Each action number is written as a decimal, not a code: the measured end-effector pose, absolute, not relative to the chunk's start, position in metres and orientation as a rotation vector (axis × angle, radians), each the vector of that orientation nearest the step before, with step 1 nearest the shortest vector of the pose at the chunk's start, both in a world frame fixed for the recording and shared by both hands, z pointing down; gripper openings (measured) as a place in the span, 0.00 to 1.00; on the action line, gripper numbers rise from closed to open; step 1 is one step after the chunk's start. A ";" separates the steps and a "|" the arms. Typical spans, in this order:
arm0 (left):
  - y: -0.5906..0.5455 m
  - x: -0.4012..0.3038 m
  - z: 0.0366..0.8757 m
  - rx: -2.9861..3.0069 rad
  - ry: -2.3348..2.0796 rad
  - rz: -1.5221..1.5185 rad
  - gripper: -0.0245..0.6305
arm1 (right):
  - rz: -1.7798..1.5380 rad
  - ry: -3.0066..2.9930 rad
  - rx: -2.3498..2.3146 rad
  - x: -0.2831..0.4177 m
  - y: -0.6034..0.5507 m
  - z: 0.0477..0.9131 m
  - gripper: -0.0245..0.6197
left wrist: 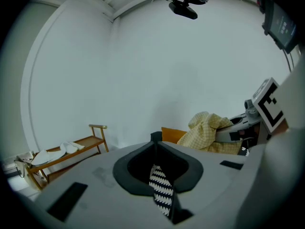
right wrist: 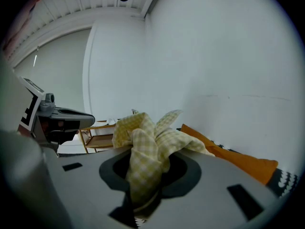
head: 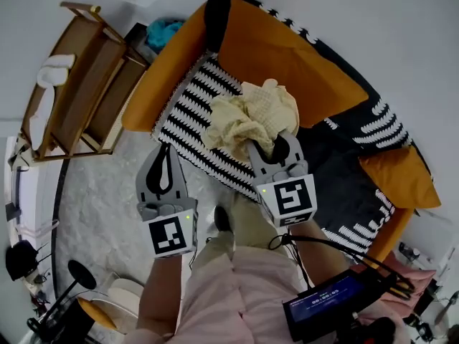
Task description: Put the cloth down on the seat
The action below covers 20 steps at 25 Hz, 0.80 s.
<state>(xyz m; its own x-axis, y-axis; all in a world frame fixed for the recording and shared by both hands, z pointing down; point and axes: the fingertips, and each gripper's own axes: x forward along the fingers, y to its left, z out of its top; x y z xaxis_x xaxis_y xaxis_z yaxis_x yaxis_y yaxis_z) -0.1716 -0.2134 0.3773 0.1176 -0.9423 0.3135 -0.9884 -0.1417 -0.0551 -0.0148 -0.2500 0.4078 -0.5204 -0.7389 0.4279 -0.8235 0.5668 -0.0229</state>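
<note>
- Right gripper [head: 273,145] fingers pinch the cloth [head: 247,117], held bunched over the striped seat [head: 188,112].
- Left gripper [head: 168,151] fingers are pressed together, empty.
- Cloth looks light, soft and floppy; 1 pinched fold suffices, and it should slump on release.

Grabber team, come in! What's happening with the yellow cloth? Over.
Right gripper shut on cloth, bunched over the striped seat. Left gripper shut, empty, alongside. Nothing in the way. Over.
</note>
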 end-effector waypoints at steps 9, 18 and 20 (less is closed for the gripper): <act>-0.248 -0.156 0.427 2.216 -1.845 0.475 0.07 | 0.424 -2.351 1.235 -0.007 -0.279 0.481 0.20; -0.274 -0.151 0.472 2.199 -1.792 0.515 0.07 | 0.478 -2.278 1.214 0.000 -0.298 0.546 0.21; -0.277 -0.150 0.479 2.193 -1.796 0.521 0.07 | 0.488 -2.260 1.210 0.004 -0.302 0.559 0.21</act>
<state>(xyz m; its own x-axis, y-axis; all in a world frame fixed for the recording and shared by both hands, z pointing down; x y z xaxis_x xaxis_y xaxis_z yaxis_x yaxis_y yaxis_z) -0.1503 -0.2773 0.4791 0.1722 -0.8859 0.4307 -0.9788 -0.2030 -0.0261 0.0039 -0.3015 0.5594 -0.4616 -0.6525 0.6010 -0.8423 0.5349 -0.0662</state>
